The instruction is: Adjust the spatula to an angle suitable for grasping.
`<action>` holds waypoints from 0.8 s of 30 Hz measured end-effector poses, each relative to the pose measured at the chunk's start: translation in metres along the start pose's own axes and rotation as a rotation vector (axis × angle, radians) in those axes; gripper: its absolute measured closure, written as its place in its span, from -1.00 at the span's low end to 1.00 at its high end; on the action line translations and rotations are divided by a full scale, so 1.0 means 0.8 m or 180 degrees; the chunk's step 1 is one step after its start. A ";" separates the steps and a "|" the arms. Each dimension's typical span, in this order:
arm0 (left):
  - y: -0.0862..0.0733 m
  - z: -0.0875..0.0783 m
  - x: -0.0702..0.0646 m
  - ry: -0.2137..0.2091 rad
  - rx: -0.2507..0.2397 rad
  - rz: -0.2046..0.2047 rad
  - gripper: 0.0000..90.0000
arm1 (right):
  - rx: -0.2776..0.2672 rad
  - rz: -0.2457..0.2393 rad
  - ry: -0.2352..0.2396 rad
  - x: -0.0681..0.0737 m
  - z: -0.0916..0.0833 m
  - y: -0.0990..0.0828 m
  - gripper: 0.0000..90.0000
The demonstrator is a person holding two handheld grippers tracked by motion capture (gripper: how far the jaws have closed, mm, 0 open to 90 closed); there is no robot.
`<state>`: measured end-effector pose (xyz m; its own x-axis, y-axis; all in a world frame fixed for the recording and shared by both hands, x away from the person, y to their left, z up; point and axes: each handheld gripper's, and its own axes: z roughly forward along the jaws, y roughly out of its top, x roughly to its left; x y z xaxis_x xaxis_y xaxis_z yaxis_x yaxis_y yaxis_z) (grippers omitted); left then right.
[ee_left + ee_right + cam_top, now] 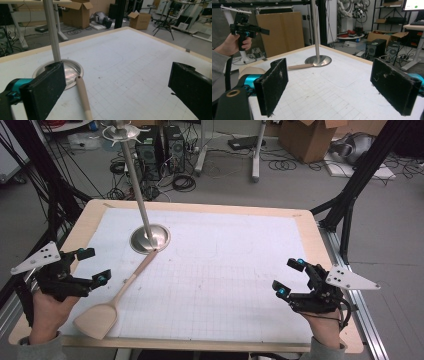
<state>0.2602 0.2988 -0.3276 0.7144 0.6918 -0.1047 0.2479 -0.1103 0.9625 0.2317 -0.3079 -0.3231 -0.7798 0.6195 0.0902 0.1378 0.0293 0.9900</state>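
Diagonally, the wooden spatula [112, 298] points its handle at the stand base [149, 239]; both tongs gape wide, empty.

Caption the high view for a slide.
Open left gripper and right gripper flank a wooden spatula touching the stand base.

Your counter [320, 250]: pale wood rim, white gridded mat [225, 270] on top. Grey floor [300, 185] beyond, littered with coiled cables [184, 182]. Computer towers [160, 145] ahead of you, white desk legs [256, 150] nearby. Cardboard boxes [310, 137] far right. Black frame struts [360, 175] flank both sides.
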 end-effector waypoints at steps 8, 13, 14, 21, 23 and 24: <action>0.000 0.004 -0.002 0.0036 0.0132 0.0021 -0.96 | 0.0009 -0.0007 0.0014 0.000 0.000 0.000 -0.69; -0.002 0.009 -0.002 0.0073 0.0228 0.0029 -0.96 | 0.0003 -0.0022 0.0015 -0.001 0.000 0.000 -0.69; -0.003 0.011 -0.003 0.0069 0.0224 0.0039 -0.96 | 0.0004 -0.0023 0.0016 -0.001 0.000 0.000 -0.69; -0.002 0.010 -0.006 0.0066 0.0135 0.0058 -0.96 | -0.0012 -0.0003 0.0028 -0.002 0.000 0.000 -0.69; -0.003 0.009 -0.005 0.0070 0.0125 0.0074 -0.96 | -0.0026 0.0002 0.0038 -0.003 0.000 0.000 -0.70; -0.003 0.008 -0.005 0.0078 0.0118 0.0070 -0.96 | -0.0026 0.0002 0.0038 -0.003 0.000 0.000 -0.70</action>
<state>0.2612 0.2918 -0.3313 0.7038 0.7062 -0.0771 0.2568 -0.1517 0.9545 0.2337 -0.3091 -0.3234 -0.7870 0.6100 0.0919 0.1333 0.0226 0.9908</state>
